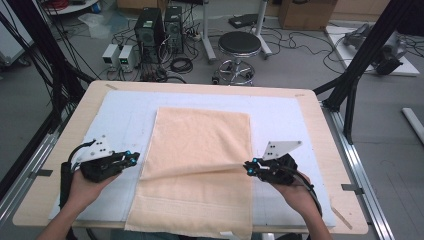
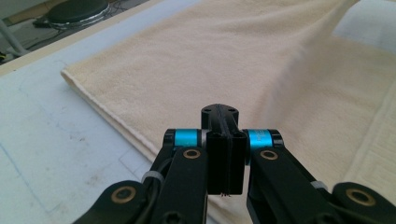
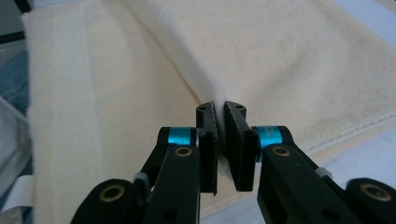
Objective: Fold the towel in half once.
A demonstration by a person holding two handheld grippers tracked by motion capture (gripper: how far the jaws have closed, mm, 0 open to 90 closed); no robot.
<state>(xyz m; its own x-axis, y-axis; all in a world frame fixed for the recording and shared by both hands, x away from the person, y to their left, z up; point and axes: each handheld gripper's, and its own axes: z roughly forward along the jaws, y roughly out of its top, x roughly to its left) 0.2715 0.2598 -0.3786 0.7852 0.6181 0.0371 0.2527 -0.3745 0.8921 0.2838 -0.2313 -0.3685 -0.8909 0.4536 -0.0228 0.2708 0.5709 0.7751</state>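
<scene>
Both grippers, left gripper and right gripper, look black with cyan collars, brass-coloured screws, white three-cornered plates and, seemingly, black cables.

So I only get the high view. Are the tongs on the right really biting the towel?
Observer: Yes. The right gripper view shows the right tongs pinching a fold of the towel between their jaws.
Child: And the left tongs?
Observer: In the left gripper view the left tongs are shut with nothing between them, just beside the towel's edge.
Child: Is the towel plain?
Observer: Not quite. Up close it has a woven band near one end.
</scene>
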